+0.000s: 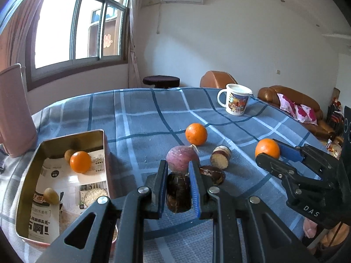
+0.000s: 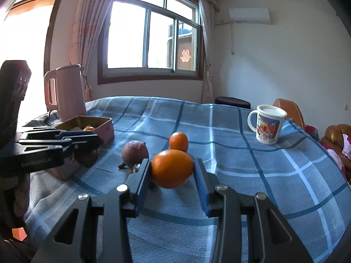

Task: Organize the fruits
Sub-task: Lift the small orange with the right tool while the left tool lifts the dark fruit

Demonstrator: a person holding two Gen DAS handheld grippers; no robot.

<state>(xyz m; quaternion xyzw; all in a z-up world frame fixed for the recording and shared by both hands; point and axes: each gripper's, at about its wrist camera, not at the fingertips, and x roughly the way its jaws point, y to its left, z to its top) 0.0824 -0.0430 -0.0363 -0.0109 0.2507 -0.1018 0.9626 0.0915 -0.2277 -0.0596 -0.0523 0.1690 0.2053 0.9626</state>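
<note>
Two tongs at work, left tongs (image 1: pixel 178 182) clamped on a dark brown chunk (image 1: pixel 178 194), right tongs (image 2: pixel 172 171) gripping a glossy orange (image 2: pixel 172 168) on the bench (image 2: pixel 252 175), tin (image 1: pixel 65 138) nearby

Right gripper (image 1: pixel 268 155) body, seen from the left wrist view: white letters "DAS"
Left gripper (image 2: pixel 96 141) body, seen from the right wrist view: pale lettering "GenRobot.AI"
Printed paper (image 1: pixel 65 188) lining the metal tin (image 1: pixel 26 188): large Chinese characters, the boldest ending in "啊!"; the smaller print is too fine to read
Window decoration (image 2: pixel 185 55): red paper-cut sign on the glass, characters not legible
Mug (image 2: pixel 267 127): cartoon print, no readable text
</note>
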